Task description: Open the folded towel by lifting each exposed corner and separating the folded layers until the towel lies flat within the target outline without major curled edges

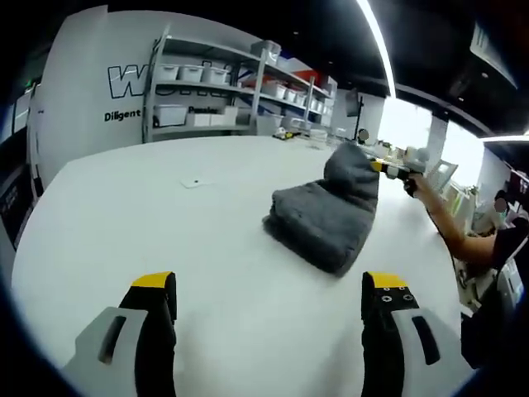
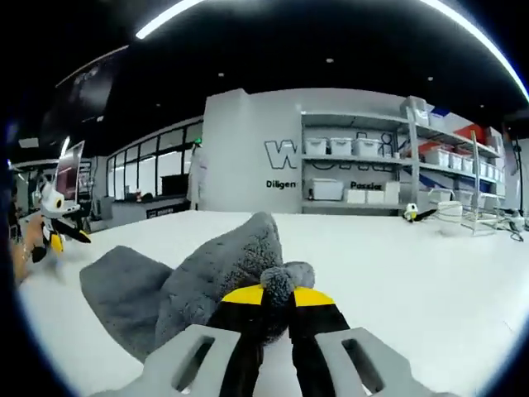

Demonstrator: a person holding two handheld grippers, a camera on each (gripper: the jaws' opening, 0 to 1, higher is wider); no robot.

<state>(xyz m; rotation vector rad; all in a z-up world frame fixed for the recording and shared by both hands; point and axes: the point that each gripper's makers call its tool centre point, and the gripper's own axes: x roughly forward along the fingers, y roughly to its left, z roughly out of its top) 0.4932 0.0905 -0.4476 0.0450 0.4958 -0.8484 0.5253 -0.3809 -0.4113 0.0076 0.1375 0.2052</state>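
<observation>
**Inspector A:** Start at the right gripper [image 2: 277, 299]. How do its fingers stand?

**Inspector B:** In the right gripper view the two yellow-tipped fingers [image 2: 242, 296] are drawn together and clamp a bunched corner of the grey towel [image 2: 207, 277]. A tuft of pile bulges up between the tips. The left gripper view confirms it from across the bench: the right gripper [image 1: 395, 170] holds the towel's corner raised, with a person's forearm [image 1: 453, 228] behind it.

**Inspector A:** And the left gripper [image 1: 269, 299]?

**Inspector B:** Its fingers [image 1: 154, 285] stand wide apart, nothing between them, above bare bench [image 1: 124, 207]. They are well apart from the towel.

**Inspector A:** Position of the towel?

**Inspector B:** On the white bench, ahead of the left gripper and to the right of centre in that view. One corner is lifted into a peak; the rest lies below as a thick folded bundle [image 1: 318, 227] resting on the surface. In the right gripper view a flatter layer [image 2: 124, 289] spreads to the left on the bench [image 2: 413, 273].

**Inspector A:** A target outline?

**Inspector B:** Cannot tell from either view. One small pale mark [image 1: 195, 182] lies on the bench beyond the towel.

**Inspector A:** Surroundings?

**Inspector B:** Metal shelving [image 1: 223, 91] with white bins stands against a wall bearing lettering. Windows [image 2: 153, 174] run along the far side.
</observation>
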